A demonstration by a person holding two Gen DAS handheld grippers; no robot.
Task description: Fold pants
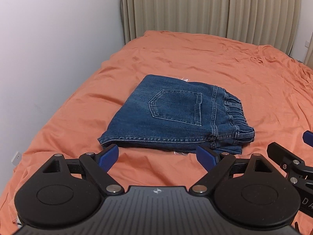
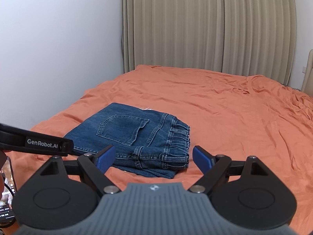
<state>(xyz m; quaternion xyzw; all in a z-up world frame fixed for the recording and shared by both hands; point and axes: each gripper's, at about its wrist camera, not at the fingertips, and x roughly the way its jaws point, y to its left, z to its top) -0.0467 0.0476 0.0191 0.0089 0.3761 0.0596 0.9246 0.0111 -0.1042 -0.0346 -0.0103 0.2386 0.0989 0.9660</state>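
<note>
Left gripper (image 1: pixel 157 155) gaping wide, nothing in it, tipped down. Right gripper (image 2: pixel 151 157) open too, sitting at its 3 o'clock.

Both cameras sit low at the near end of the bed (image 1: pixel 225 62), facing its far curtain (image 2: pixel 205 29). The left wrist view tilts down more steeply. Both share the folded pants (image 1: pixel 172 115) close ahead; the right view stands further right.
</note>
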